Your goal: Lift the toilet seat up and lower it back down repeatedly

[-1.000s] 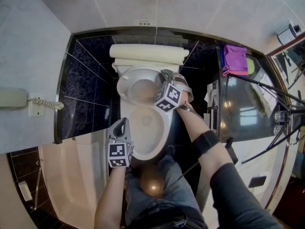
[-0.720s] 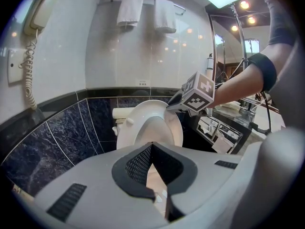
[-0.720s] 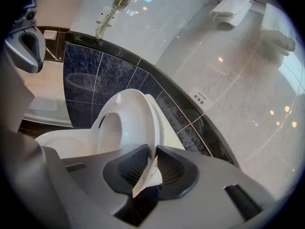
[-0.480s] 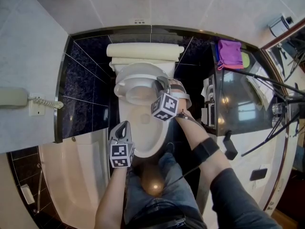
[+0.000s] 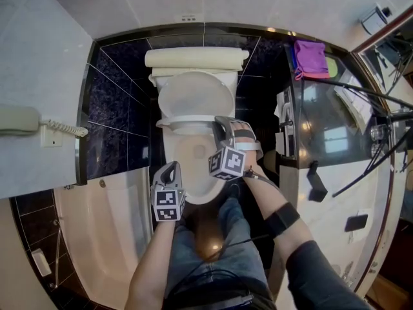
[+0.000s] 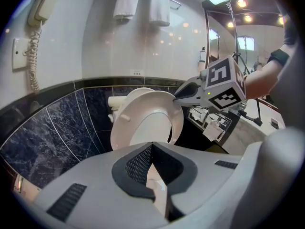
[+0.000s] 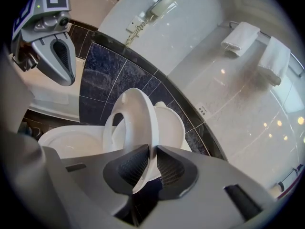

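Right claw (image 7: 148,151) grips raised toilet seat (image 7: 136,109) edge.

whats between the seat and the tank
The lid. It stands up in front of the tank, just behind the raised seat. The head view shows this best, and the right gripper view shows it too.

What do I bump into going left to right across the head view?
Phone → left tongs → right tongs, pinching the seat → purple cloth.
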The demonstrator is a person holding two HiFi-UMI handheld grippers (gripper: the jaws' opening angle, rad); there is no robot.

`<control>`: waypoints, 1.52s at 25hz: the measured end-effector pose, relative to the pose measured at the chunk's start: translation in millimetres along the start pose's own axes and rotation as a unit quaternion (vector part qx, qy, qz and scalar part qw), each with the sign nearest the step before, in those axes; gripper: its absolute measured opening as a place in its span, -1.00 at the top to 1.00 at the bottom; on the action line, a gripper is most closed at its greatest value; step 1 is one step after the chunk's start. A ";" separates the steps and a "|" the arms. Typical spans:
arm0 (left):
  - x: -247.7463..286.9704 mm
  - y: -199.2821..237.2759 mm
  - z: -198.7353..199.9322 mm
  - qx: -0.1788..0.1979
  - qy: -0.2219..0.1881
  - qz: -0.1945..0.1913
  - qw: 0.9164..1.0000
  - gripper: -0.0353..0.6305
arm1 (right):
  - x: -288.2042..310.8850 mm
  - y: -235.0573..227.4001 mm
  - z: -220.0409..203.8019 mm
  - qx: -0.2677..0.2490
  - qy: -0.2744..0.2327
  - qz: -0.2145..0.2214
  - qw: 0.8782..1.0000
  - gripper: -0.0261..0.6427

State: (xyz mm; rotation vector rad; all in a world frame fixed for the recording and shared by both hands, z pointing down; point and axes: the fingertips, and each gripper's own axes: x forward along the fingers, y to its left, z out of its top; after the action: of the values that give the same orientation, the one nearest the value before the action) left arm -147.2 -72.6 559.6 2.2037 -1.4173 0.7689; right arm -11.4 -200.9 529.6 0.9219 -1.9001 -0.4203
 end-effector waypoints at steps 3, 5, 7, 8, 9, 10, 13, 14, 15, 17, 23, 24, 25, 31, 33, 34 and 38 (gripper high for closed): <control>0.8 -3.4 -11.4 0.002 0.005 -0.006 1.000 0.89 | -15.5 18.6 -0.5 -0.008 -0.002 -0.001 1.000 0.69; 2.1 -5.8 -19.7 0.004 0.009 -0.009 1.000 0.89 | -25.4 32.3 -2.1 -0.011 -0.001 0.001 1.000 0.69; 1.5 -13.2 -21.8 -0.001 0.011 -0.020 1.000 0.89 | -35.6 47.5 -4.4 -0.013 0.001 0.004 1.000 0.69; 2.3 -15.0 -24.3 -0.002 0.011 -0.023 1.000 0.89 | -40.5 55.1 -5.3 -0.015 0.002 0.006 1.000 0.69; 4.2 -14.7 -28.6 0.000 0.011 -0.022 1.000 0.89 | -45.2 62.3 -6.1 -0.018 0.002 0.007 1.000 0.69; 6.6 -14.2 -32.9 0.003 0.010 -0.021 1.000 0.89 | -49.6 69.3 -7.0 -0.022 0.002 0.007 1.000 0.69; 13.7 -17.3 -43.7 0.006 0.012 -0.024 1.000 0.89 | -61.6 91.2 -11.8 -0.027 0.004 0.009 1.000 0.69; 15.2 -19.2 -46.7 0.005 0.013 -0.028 1.000 0.89 | -65.2 99.0 -13.3 -0.028 0.006 0.011 1.000 0.69; 16.0 -21.4 -48.8 0.003 0.015 -0.031 0.999 0.89 | -68.6 106.5 -14.5 -0.030 0.007 0.013 0.999 0.69; 15.9 -27.0 -50.2 -0.001 0.016 -0.039 0.999 0.89 | -75.1 120.9 -17.6 -0.034 0.010 0.018 0.999 0.69; 14.9 -33.0 -67.7 -0.007 0.011 -0.044 0.999 0.89 | -91.5 164.6 -31.4 -0.043 0.023 0.031 0.998 0.67; 13.8 -33.8 -74.4 -0.010 0.012 -0.044 0.999 0.89 | -93.7 170.0 -32.7 -0.041 0.026 0.033 0.998 0.67; 12.0 -35.2 -81.3 -0.012 0.015 -0.044 0.999 0.89 | -95.8 176.0 -34.0 -0.040 0.028 0.036 0.998 0.67; 1.7 -52.7 -110.5 -0.021 0.036 -0.062 0.997 0.89 | -108.5 213.3 -47.0 -0.030 0.038 0.054 0.997 0.68; 3.0 -50.0 -126.4 -0.017 0.039 -0.055 0.998 0.89 | -114.6 223.0 -51.5 -0.032 0.041 0.057 0.997 0.74; 3.5 -49.2 -134.4 -0.016 0.042 -0.052 0.998 0.89 | -118.2 226.9 -54.0 -0.030 0.042 0.055 0.997 0.80; 0.2 -57.4 -162.1 -0.028 0.060 -0.060 0.996 0.89 | -128.5 240.5 -72.7 -0.007 0.056 0.047 0.997 0.87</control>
State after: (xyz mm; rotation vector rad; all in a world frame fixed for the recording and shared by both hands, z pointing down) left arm -131.6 48.0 681.3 2.1401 -1.2235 0.7942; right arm -15.8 59.9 637.5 0.8258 -1.8275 -0.3186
